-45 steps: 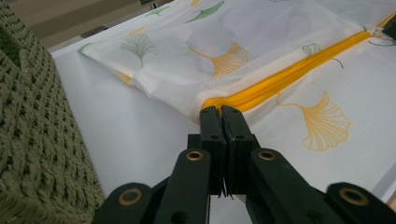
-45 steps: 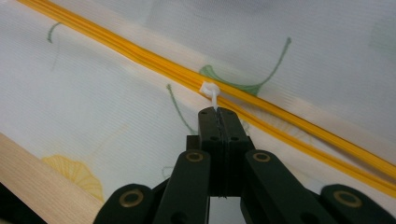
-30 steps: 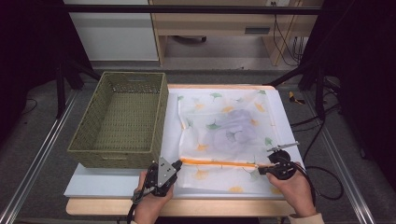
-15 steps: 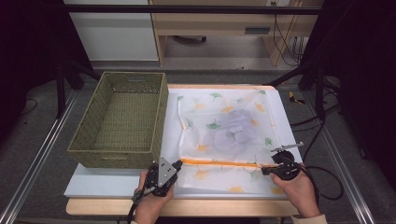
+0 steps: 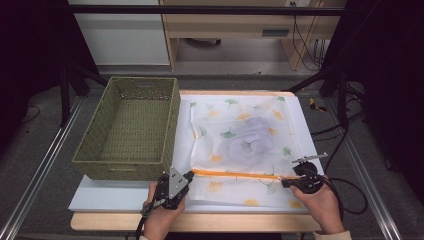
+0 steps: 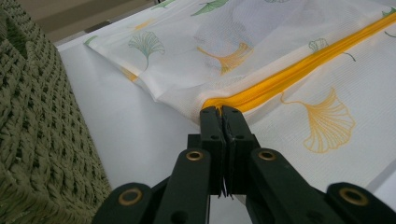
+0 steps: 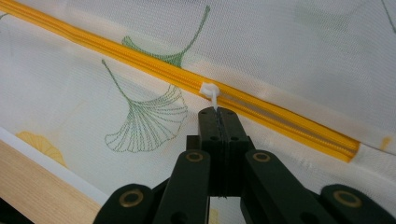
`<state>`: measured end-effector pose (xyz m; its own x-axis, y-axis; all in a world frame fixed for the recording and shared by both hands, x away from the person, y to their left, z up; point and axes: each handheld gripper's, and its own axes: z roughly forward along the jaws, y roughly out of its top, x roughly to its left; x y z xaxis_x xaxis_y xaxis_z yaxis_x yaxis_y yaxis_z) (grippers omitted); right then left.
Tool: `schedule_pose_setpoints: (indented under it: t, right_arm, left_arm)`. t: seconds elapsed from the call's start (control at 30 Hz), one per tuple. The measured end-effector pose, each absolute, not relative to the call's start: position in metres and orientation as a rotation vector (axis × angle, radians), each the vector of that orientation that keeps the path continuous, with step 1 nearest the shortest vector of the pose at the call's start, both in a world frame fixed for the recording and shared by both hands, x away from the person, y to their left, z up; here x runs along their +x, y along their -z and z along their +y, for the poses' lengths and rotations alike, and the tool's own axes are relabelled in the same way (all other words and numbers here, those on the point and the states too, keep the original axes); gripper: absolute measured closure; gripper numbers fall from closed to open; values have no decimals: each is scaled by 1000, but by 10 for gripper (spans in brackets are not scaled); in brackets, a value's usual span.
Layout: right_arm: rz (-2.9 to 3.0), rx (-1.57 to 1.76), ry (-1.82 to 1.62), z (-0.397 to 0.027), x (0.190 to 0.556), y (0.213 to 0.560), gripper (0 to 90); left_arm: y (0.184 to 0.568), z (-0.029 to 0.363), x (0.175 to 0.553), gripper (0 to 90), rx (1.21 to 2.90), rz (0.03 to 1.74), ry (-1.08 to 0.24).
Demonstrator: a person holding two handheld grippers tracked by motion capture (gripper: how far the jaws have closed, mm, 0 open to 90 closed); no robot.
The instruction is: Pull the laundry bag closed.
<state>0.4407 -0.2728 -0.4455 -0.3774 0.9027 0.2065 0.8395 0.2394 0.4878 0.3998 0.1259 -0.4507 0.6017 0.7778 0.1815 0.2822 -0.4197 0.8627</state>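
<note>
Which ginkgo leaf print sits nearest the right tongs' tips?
The green outline leaf just left of the right tongs, below the yellow zipper. The solid yellow leaf lies farther off, at the bag's edge by the wood.

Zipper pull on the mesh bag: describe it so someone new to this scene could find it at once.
On the white table, right of the green woven basket, lies a ginkgo-print mesh laundry bag. Follow its orange zipper toward the right gripper. The small white zipper pull, pinched there, is the only white piece on that orange line.
</note>
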Motion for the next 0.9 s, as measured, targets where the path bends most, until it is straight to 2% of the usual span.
schedule_pose_setpoints:
  t: [0.9]
  right_arm:
    - [2309,1741,-784,-299,438,444,900]
  left_arm:
    - [450,128,402,882,1979,850,-746]
